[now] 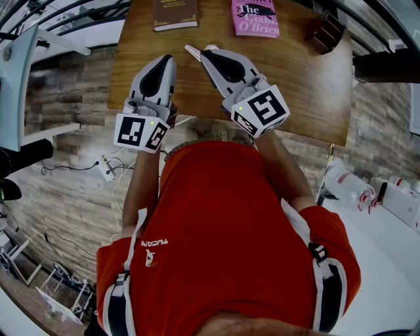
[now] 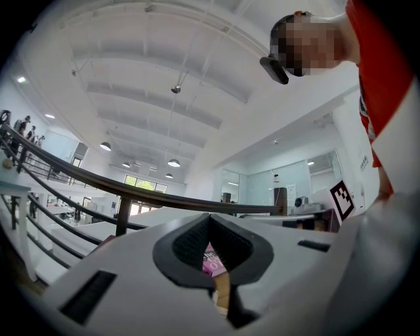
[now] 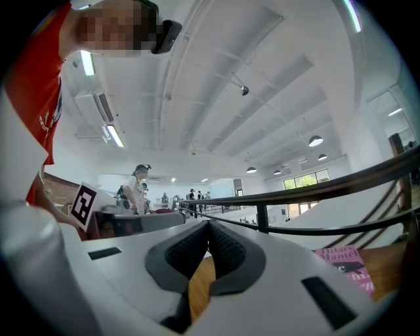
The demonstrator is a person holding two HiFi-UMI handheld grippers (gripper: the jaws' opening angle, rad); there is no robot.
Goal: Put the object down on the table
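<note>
Both grippers hover over the near part of the wooden table (image 1: 308, 92). My left gripper (image 1: 168, 59) points away from me; in its own view the jaws meet at the tips (image 2: 210, 218) with nothing between them. My right gripper (image 1: 205, 51) is beside it, jaws shut tip to tip (image 3: 209, 224) and holding nothing that shows. A small pale sliver (image 1: 192, 52) lies at the right gripper's tip in the head view; I cannot tell what it is or whether it touches the jaws.
A brown book (image 1: 175, 14) and a pink book (image 1: 254, 18) lie at the table's far edge, with a dark wooden holder (image 1: 326, 31) at the far right corner. A power strip (image 1: 107, 169) sits on the plank floor to the left. Bottles (image 1: 348, 184) stand on a white surface at the right.
</note>
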